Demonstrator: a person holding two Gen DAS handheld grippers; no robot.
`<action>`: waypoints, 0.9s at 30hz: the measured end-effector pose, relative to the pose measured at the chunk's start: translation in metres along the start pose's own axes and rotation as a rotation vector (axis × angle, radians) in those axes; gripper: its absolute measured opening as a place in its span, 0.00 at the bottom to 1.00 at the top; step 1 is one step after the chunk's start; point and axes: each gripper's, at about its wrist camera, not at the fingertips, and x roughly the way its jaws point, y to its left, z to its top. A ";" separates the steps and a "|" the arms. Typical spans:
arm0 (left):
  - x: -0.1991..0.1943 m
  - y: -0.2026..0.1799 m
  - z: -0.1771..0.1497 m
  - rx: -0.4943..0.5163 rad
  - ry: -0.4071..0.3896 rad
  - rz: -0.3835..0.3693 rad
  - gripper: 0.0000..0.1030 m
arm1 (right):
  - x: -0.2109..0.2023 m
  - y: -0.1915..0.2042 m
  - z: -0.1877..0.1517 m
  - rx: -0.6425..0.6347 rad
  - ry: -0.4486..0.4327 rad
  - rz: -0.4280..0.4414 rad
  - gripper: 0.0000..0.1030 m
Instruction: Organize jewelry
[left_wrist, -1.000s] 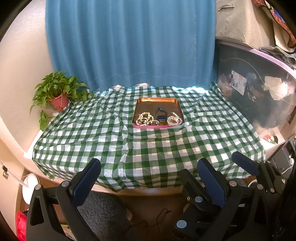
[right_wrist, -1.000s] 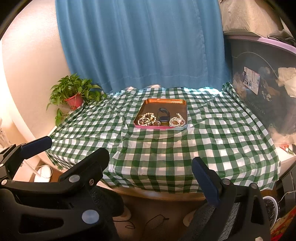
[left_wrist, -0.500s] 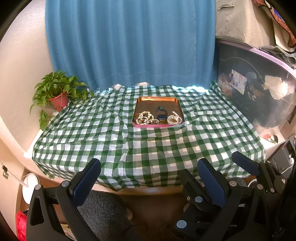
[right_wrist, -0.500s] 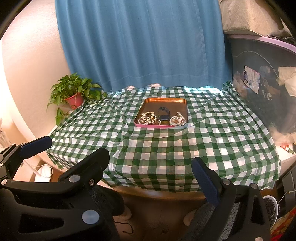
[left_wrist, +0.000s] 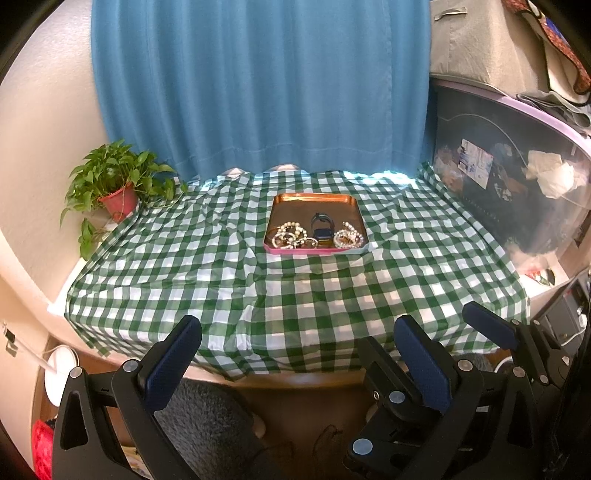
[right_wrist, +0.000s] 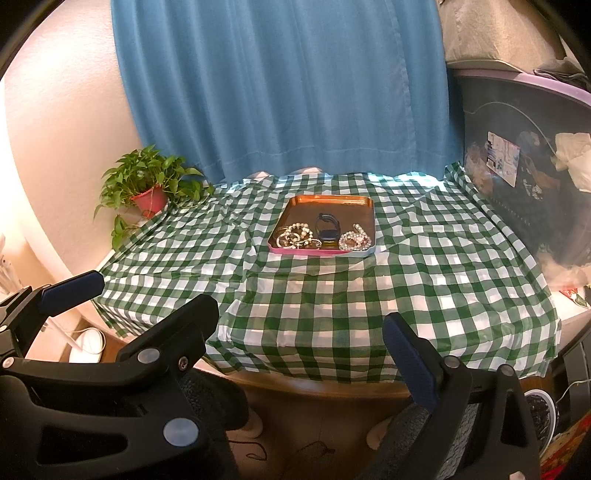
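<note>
A copper tray (left_wrist: 314, 202) with a pink rim sits mid-table on the green checked cloth. It holds a tangle of pearl bracelets (left_wrist: 290, 235) on the left, a dark blue watch (left_wrist: 322, 227) in the middle and a crystal bracelet (left_wrist: 348, 240) on the right. The right wrist view shows the same tray (right_wrist: 330, 202), pearls (right_wrist: 297, 235), watch (right_wrist: 327, 227) and crystal bracelet (right_wrist: 354, 240). My left gripper (left_wrist: 299, 354) and right gripper (right_wrist: 295, 339) hang open and empty side by side, just before the table's near edge and far from the tray.
A potted plant (left_wrist: 118, 184) stands at the table's back left corner. A blue curtain (left_wrist: 258, 85) hangs behind. A dark storage bin (left_wrist: 509, 192) borders the right side. The checked cloth (left_wrist: 295, 288) drapes over the near edge, with a grey stool (left_wrist: 207, 417) below.
Nothing on the table has moved. Both views wobble only slightly and both grippers stay open.
</note>
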 end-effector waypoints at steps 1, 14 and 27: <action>0.001 0.000 -0.001 0.001 -0.001 0.000 1.00 | 0.000 0.000 0.000 0.000 0.000 -0.001 0.93; 0.000 0.000 0.000 0.000 0.001 -0.001 1.00 | -0.001 -0.001 0.000 -0.001 0.000 -0.001 0.93; 0.002 0.000 -0.002 -0.002 0.005 0.001 1.00 | 0.000 -0.001 0.001 -0.002 0.004 0.002 0.93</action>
